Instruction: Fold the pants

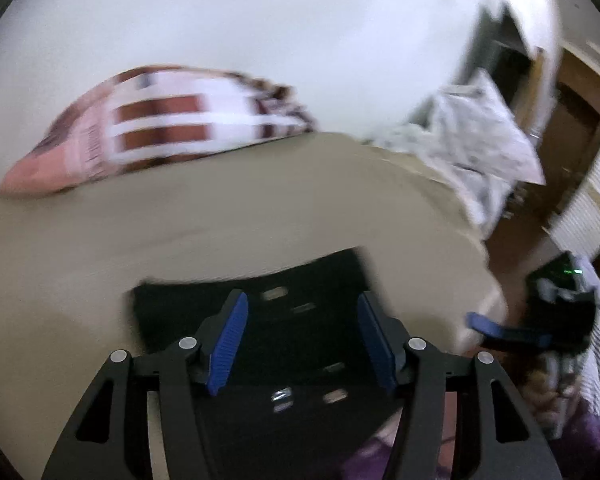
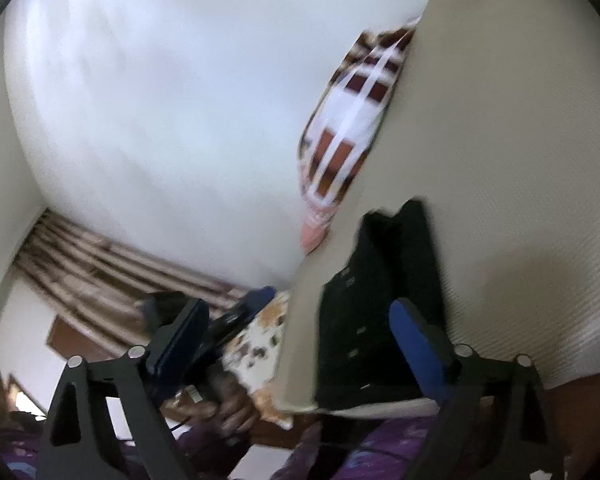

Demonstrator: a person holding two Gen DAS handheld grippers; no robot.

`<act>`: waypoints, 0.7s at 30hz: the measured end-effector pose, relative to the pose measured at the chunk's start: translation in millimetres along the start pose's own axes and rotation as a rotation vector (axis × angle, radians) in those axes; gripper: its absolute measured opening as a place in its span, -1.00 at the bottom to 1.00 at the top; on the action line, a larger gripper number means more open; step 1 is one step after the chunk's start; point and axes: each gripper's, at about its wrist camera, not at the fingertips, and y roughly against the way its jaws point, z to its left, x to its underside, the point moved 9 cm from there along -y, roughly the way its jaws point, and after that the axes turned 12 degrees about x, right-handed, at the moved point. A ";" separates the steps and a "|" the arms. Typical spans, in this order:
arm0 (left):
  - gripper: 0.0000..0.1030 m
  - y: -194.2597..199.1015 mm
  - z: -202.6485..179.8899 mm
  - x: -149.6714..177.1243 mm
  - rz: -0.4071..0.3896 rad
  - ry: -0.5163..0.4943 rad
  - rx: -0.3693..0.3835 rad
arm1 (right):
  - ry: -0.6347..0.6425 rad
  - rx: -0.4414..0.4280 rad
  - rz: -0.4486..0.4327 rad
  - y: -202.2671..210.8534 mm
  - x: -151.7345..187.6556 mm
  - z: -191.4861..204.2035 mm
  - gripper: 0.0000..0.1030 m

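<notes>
The black pants [image 1: 284, 332] lie folded into a compact stack on the beige bed sheet [image 1: 220, 216], near its front edge. My left gripper [image 1: 304, 340] is open just above the stack, blue pads either side of it, holding nothing. In the right wrist view the same pants [image 2: 376, 304] lie on the sheet [image 2: 500, 160], tilted by the camera. My right gripper [image 2: 300, 340] is open and empty, off the bed's edge beside the pants. The right gripper also shows in the left wrist view [image 1: 512, 328], at the right past the mattress corner. Both views are motion-blurred.
A brown, pink and white checked pillow [image 1: 160, 128] lies at the head of the bed against the white wall. A grey-white crumpled blanket [image 1: 480, 148] sits at the far right corner. Beyond it are a wooden door and floor. The left gripper [image 2: 236, 316] shows in the right wrist view.
</notes>
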 end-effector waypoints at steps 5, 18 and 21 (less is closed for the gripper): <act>0.13 20.4 59.2 41.5 0.024 0.109 -0.099 | 0.067 0.095 0.148 -38.4 39.7 3.6 0.41; 0.13 16.0 74.1 91.6 0.083 0.227 -0.052 | 0.294 0.550 0.127 -72.9 64.4 -19.7 0.17; 0.13 19.6 70.7 89.7 0.071 0.199 -0.050 | 0.208 0.526 0.120 -71.6 61.2 -26.9 0.18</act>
